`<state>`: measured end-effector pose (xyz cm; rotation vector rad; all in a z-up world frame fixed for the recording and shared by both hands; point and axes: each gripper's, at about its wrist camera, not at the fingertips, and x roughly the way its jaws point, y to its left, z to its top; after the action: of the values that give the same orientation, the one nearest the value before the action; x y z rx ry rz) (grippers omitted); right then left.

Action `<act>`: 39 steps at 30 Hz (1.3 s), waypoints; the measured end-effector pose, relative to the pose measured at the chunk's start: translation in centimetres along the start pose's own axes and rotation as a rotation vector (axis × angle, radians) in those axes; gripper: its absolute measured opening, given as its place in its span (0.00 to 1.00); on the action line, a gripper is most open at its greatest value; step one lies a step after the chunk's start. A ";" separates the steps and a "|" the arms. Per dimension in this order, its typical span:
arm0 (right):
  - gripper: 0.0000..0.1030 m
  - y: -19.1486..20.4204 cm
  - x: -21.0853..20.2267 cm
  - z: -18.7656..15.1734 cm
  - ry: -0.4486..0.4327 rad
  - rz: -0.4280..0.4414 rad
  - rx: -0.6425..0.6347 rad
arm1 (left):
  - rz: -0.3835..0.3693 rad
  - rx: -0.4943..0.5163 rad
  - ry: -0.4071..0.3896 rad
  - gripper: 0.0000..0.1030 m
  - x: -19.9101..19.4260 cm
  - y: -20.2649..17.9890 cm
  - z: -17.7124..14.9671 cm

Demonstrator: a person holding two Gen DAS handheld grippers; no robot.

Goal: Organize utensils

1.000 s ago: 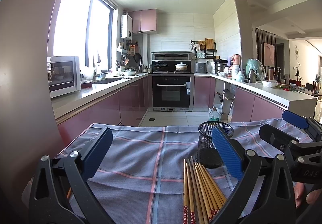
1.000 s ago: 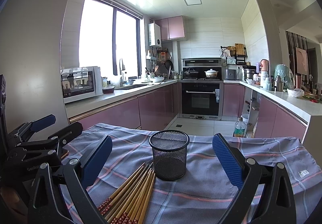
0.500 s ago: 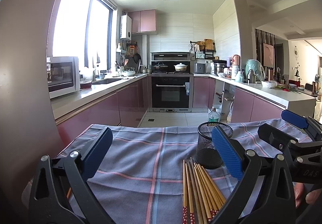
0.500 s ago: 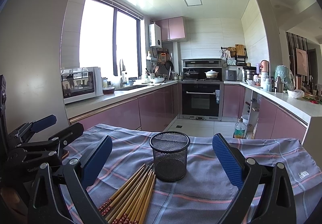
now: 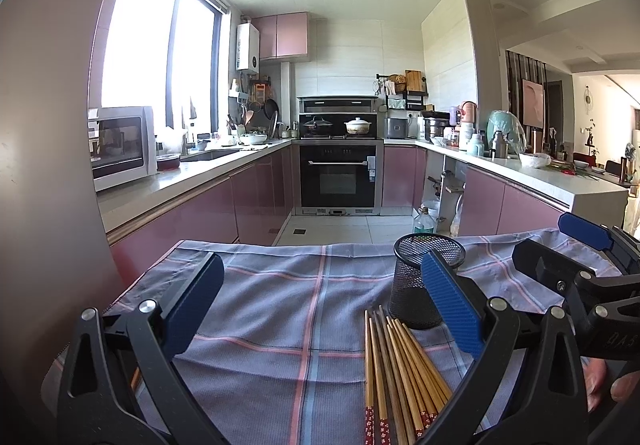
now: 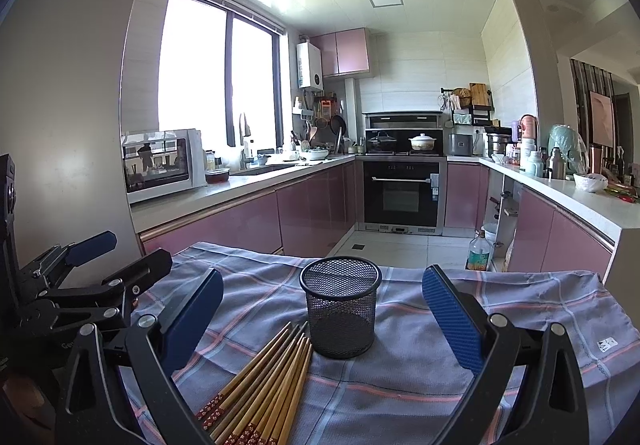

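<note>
The left tool [image 5: 322, 305] hovers with its jaws spread wide over a checked cloth [image 5: 280, 309] on the bench. A bundle of wooden chopsticks [image 6: 264, 385] lies flat, tips apparently just short of an upright black mesh cup [image 6: 340, 311]. The right tool [image 6: 322, 309] is equally wide, framing the cup and holding nothing.

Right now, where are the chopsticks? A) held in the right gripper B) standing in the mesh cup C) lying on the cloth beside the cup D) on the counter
C: the chopsticks lie bundled flat on the checked cloth just in front of the mesh cup, which looks empty; both grippers are open.
</note>
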<state>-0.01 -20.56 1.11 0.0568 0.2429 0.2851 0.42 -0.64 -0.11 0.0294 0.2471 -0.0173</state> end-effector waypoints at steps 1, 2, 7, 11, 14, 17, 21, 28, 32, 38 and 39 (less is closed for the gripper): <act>0.93 -0.1 0.2 0.0 0.007 0.000 0.001 | -0.002 -0.001 0.004 0.94 0.0 0.1 -0.1; 0.93 -0.1 0.4 -0.1 0.019 0.001 0.001 | -0.006 -0.003 0.012 0.94 0.3 0.2 -0.2; 0.93 -0.4 2.5 -1.2 0.161 0.035 -0.002 | -0.019 0.016 0.122 0.94 2.6 1.2 -1.4; 0.77 -0.7 5.5 -3.4 0.356 0.055 0.000 | -0.021 0.044 0.276 0.94 5.5 2.2 -3.6; 0.64 -0.6 7.6 -5.3 0.481 0.078 0.004 | -0.059 0.058 0.383 0.82 7.6 2.7 -5.5; 0.46 -0.1 9.1 -6.8 0.567 0.094 -0.001 | -0.078 0.069 0.429 0.80 9.1 2.7 -7.4; 0.37 0.1 10.1 -7.9 0.634 0.114 0.000 | -0.113 0.088 0.453 0.76 10.1 2.1 -8.3; 0.31 0.0 11.0 -8.0 0.671 0.122 -0.021 | -0.168 0.137 0.511 0.67 11.2 0.8 -8.6; 0.19 -0.1 11.4 -8.0 0.698 0.108 -0.049 | -0.205 0.161 0.533 0.67 11.8 0.1 -8.9; 0.18 0.2 12.2 -7.7 0.700 0.097 -0.097 | -0.219 0.208 0.574 0.54 12.7 -1.3 -9.2; 0.18 0.2 12.2 -7.7 0.699 0.098 -0.099 | -0.221 0.209 0.578 0.54 12.8 -1.4 -9.2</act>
<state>9.44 -16.74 -9.16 -0.1331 0.9211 0.4078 10.51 -1.89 -12.21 0.2167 0.8248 -0.2570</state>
